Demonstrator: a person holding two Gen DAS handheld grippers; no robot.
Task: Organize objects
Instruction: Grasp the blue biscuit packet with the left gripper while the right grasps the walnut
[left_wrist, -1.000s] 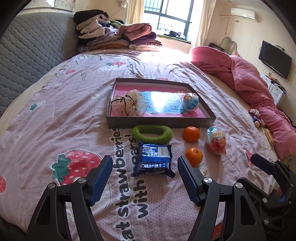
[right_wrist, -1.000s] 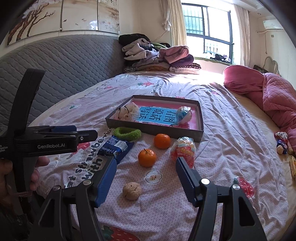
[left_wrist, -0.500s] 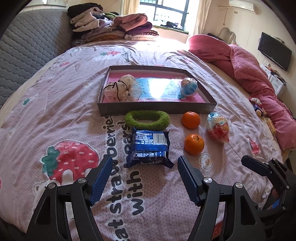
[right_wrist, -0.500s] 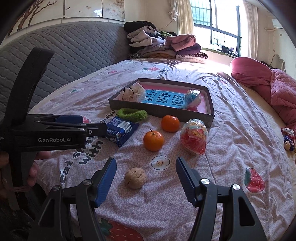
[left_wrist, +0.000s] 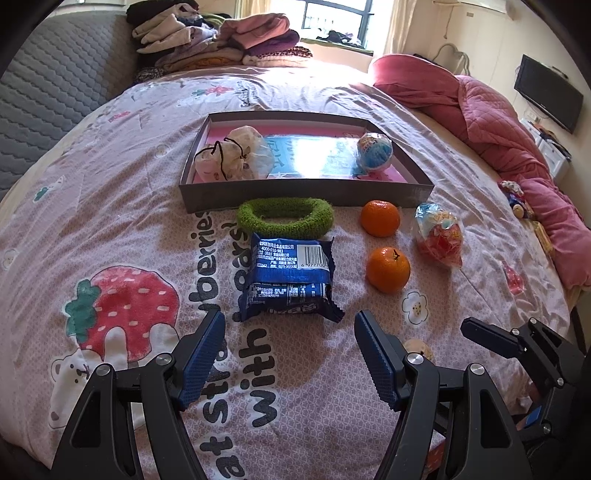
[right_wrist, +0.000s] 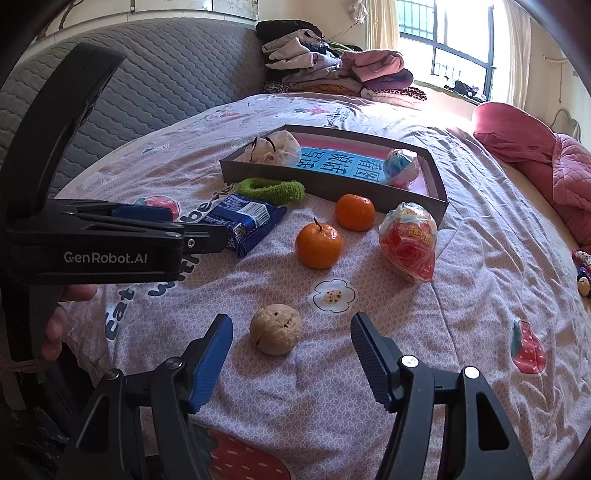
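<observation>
1. My left gripper (left_wrist: 290, 350) hangs over the bedspread (left_wrist: 129, 221) with its jaws spread wide and nothing between the blue pads; the blue snack packet (left_wrist: 290, 275) lies flat just beyond the fingertips.
2. My right gripper (right_wrist: 291, 354) is likewise wide apart and empty. The walnut (right_wrist: 275, 328) sits on the bedspread just ahead of the gap between the pads, untouched by either.
3. From the right wrist view I see the left gripper from the side, at the left of the picture, a hand (right_wrist: 62, 314) wrapped around its handle.
4. The shallow grey tray (left_wrist: 295, 192) rests further up the bed. Inside it I see a drawstring pouch (left_wrist: 231, 157) in the left end and a blue-and-white wrapped ball (left_wrist: 375, 151) in the right end, on a pink and blue printed floor.
5. Outside the tray, a green fuzzy ring (left_wrist: 284, 218) lies against its near wall, touching the far edge of the snack packet.
6. Two oranges lie right of the packet: the far orange (left_wrist: 380, 218) close to the tray wall, the near orange (left_wrist: 388, 269) with its stem up, slightly apart from it.
7. A red wrapped candy bag (left_wrist: 439, 236) lies right of the oranges, near the tray's corner.
8. Folded clothes (left_wrist: 221, 40) are stacked at the far end, and a pink quilt (left_wrist: 498, 122) is bunched along the right.
</observation>
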